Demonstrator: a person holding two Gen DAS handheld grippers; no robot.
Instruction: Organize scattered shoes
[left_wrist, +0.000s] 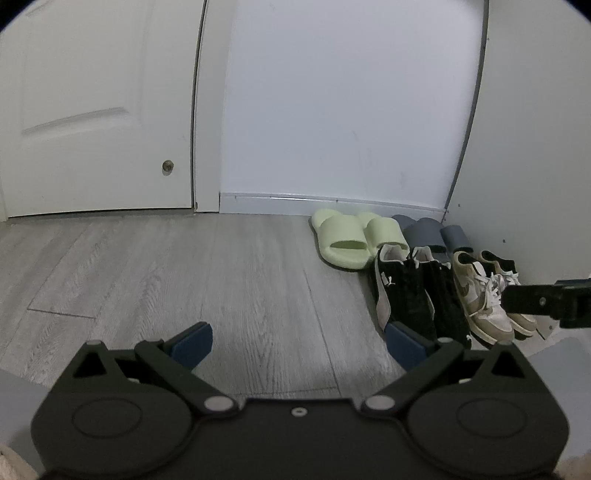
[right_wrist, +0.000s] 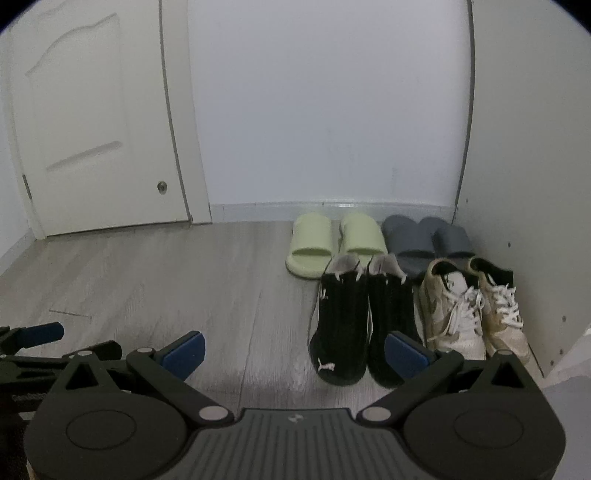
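Observation:
Shoes stand in two rows in the right corner. Against the wall lie pale green slides (right_wrist: 325, 242) (left_wrist: 347, 240) and grey-blue slides (right_wrist: 428, 236) (left_wrist: 432, 236). In front of them stand black sneakers (right_wrist: 364, 325) (left_wrist: 417, 295) and beige-white laced sneakers (right_wrist: 476, 306) (left_wrist: 487, 295). My left gripper (left_wrist: 298, 345) is open over bare floor, left of the black pair. My right gripper (right_wrist: 293, 354) is open, its right finger (right_wrist: 406, 356) overlapping the toe of a black sneaker in the view. Neither holds anything.
A white door (left_wrist: 96, 110) (right_wrist: 92, 122) stands shut at the left, a white wall (right_wrist: 325, 110) behind the shoes, a white panel (right_wrist: 528, 166) to their right. The right gripper's finger (left_wrist: 535, 301) juts in at the right edge of the left view; the left gripper (right_wrist: 37, 336) shows at the right view's left edge.

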